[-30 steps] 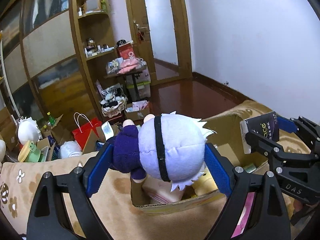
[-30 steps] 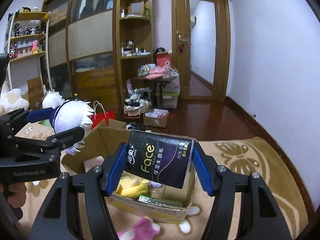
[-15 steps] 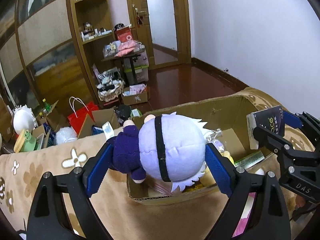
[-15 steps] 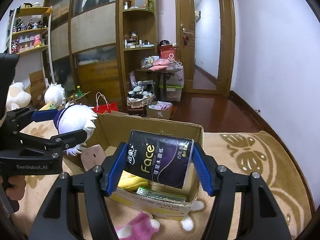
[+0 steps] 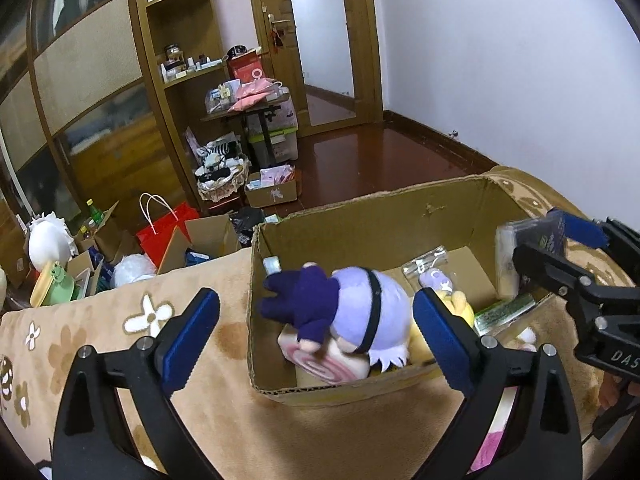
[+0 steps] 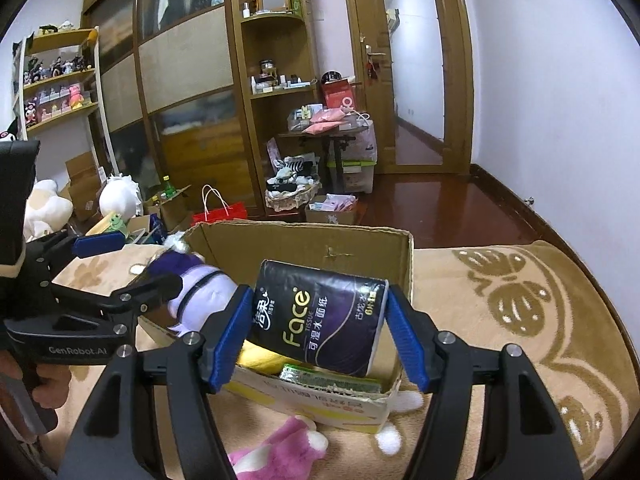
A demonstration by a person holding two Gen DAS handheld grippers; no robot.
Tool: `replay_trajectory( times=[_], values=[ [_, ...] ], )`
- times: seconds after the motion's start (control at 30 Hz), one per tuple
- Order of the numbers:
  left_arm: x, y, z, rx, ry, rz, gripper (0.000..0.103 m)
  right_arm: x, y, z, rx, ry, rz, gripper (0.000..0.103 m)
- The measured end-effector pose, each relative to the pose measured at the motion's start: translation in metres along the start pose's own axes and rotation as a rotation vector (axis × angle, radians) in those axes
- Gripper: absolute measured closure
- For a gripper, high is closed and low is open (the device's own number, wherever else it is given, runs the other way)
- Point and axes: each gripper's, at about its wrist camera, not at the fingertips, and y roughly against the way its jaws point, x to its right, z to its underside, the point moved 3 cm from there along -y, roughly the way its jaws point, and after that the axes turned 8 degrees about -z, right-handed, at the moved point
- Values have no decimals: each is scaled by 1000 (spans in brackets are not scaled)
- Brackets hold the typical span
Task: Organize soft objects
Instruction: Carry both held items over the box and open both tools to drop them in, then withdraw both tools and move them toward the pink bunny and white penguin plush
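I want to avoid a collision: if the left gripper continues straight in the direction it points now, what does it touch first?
Probably the purple-haired plush doll, lying in the cardboard box between the open pads of the left gripper. Depth is uncertain.

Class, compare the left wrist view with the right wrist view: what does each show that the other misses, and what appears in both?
Left wrist only: the left claw wide open, the purple-haired plush doll lying free in the cardboard box.
Right wrist only: a pink plush on the blanket before the box; wall shelves of figurines.
Both: box, doll, the black tissue pack between the right claw's pads.
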Motion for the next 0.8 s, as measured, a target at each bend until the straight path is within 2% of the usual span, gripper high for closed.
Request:
replay_trajectory(
  times=[0.13, 0.2, 0.27, 0.37, 0.6, 0.8],
  values=[
    [-3, 1, 3, -17, 3, -11, 6, 1, 3, -1, 10, -18, -5, 21],
    [-6, 4, 5, -21, 10, -17, 6, 1, 7, -1, 11, -27, -4, 12],
    [-7, 9, 6, -18, 13, -21, 6, 1, 12, -2, 22, -38, -3, 10],
    [-10, 20, 11, -10, 14, -26, 2, 1, 18, -5, 22, -48, -7, 0],
    [-10, 50, 20, -11, 30, -32, 1, -6, 36, -1, 8, -64, -15, 0],
    [-15, 73, 29, -46, 48, -23, 1, -13, 61, 1, -12, -67, -24, 0]
  ],
)
